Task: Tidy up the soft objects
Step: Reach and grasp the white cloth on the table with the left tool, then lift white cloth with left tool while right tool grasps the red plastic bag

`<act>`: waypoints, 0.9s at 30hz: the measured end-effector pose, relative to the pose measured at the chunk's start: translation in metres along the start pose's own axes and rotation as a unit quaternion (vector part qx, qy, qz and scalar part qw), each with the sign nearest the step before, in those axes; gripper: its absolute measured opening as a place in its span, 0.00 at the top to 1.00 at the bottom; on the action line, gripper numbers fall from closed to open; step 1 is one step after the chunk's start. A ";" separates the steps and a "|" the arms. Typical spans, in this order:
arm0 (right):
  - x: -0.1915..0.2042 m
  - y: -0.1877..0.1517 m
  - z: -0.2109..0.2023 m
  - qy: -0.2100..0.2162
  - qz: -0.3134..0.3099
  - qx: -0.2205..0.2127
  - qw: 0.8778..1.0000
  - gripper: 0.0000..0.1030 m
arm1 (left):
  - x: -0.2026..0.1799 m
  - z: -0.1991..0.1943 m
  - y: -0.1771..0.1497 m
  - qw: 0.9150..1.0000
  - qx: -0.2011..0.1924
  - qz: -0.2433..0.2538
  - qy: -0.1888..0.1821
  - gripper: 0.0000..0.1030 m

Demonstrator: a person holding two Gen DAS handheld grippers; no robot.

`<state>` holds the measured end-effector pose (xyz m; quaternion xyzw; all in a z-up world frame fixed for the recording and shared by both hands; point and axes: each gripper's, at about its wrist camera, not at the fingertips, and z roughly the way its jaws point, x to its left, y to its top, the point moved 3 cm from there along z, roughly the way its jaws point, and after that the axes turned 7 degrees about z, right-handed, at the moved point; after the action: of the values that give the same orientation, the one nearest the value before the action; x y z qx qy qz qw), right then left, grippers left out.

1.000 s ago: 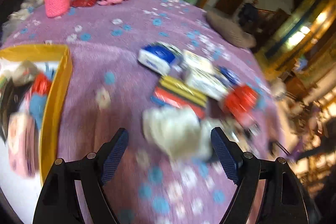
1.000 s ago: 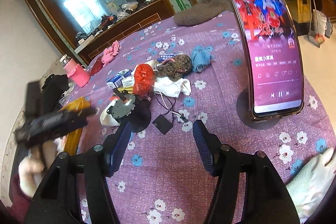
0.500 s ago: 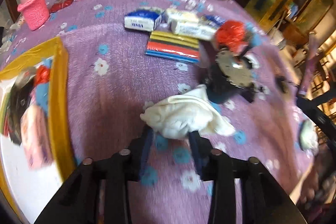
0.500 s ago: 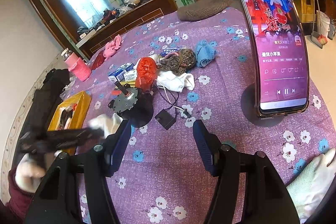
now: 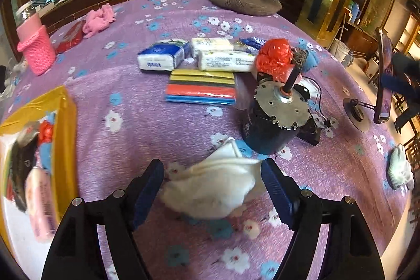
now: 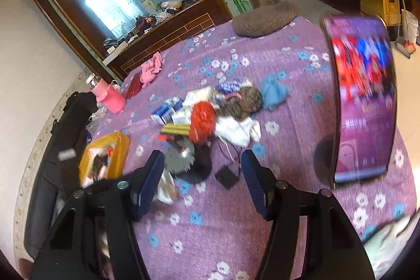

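Note:
A crumpled white cloth (image 5: pixel 210 190) lies on the purple flowered tablecloth between the fingers of my left gripper (image 5: pixel 211 169). Its jaws are opening and stand wide on either side of the cloth, not pressing it. Left of it is a yellow box (image 5: pixel 65 138) with soft items inside. My right gripper (image 6: pixel 202 162) hangs open over the table with nothing between its fingers. In the right wrist view the same white cloth (image 6: pixel 165 190) shows beside its left finger, and the yellow box (image 6: pixel 105 156) further left.
A black motor (image 5: pixel 273 120) with a toothed disc stands just behind the cloth. Beyond it lie a red bag (image 5: pixel 274 58), tissue packs (image 5: pixel 162 58), a striped pack (image 5: pixel 200 91), a blue cloth (image 6: pixel 273 92) and another white cloth (image 6: pixel 236 130). A phone on a stand (image 6: pixel 365 101) is right.
My left gripper pinched the white cloth half a second ago and has now spread its jaws again, rolling and sinking a little. The right gripper has risen slightly.

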<state>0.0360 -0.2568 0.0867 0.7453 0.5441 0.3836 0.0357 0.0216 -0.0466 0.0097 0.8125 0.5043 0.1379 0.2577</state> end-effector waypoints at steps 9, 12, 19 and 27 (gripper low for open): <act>-0.001 0.043 0.060 -0.005 0.033 0.063 0.997 0.42 | 0.010 0.010 -0.001 0.999 0.006 -0.027 -0.029 0.26; 0.008 0.045 0.087 -0.008 0.028 0.092 0.995 0.42 | 0.014 0.014 -0.003 0.999 0.010 -0.035 -0.035 0.26; 0.026 0.038 0.128 -0.061 -0.008 0.116 0.991 0.42 | 0.016 0.020 -0.005 0.998 0.006 -0.045 -0.038 0.29; 0.024 0.037 0.135 -0.104 -0.019 0.101 0.989 0.76 | 0.016 0.001 -0.009 0.997 -0.014 -0.060 -0.048 0.80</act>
<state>0.1504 -0.2028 0.0219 0.7702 0.5878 0.2464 0.0243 0.0229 -0.0291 0.0032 0.7827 0.5374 0.0897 0.3007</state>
